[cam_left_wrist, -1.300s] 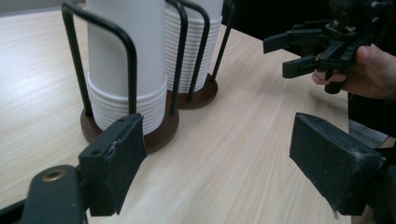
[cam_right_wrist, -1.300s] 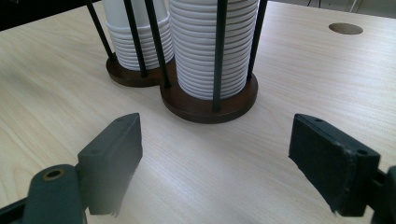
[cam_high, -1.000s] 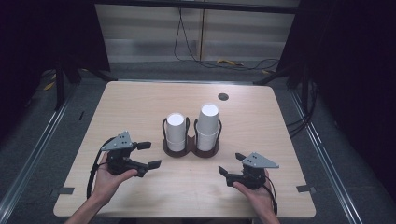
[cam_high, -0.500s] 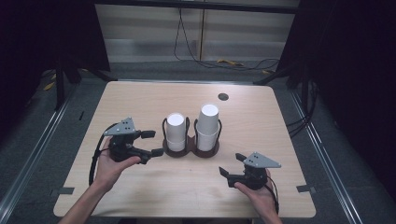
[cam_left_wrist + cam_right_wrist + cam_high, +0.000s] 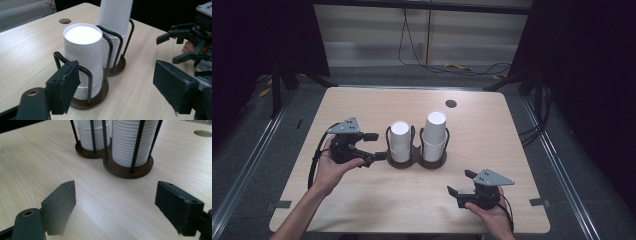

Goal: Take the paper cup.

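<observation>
A: How far along is this?

B: Barely begun, I'd say. Both stacks of white cups still sit in the wire holder (image 5: pixel 417 161) mid-worktop (image 5: pixel 362 200). The left tongs (image 5: pixel 376 145) are just beside the shorter cup stack (image 5: pixel 400 142); their jaws have just been opening a little and stand apart with nothing between the pads.

A: And the other hand?

B: The right tongs (image 5: pixel 458 182) rest low near the front edge, jaws spread wide and empty, aimed at the taller cup stack (image 5: pixel 434 134).

A: So what's left?

B: Probably gripping a cup and lifting it free.

A: Any room to work?

B: Plenty. Bare wood lies all round the holder, and the small round hole (image 5: pixel 451 103) sits well behind.
</observation>
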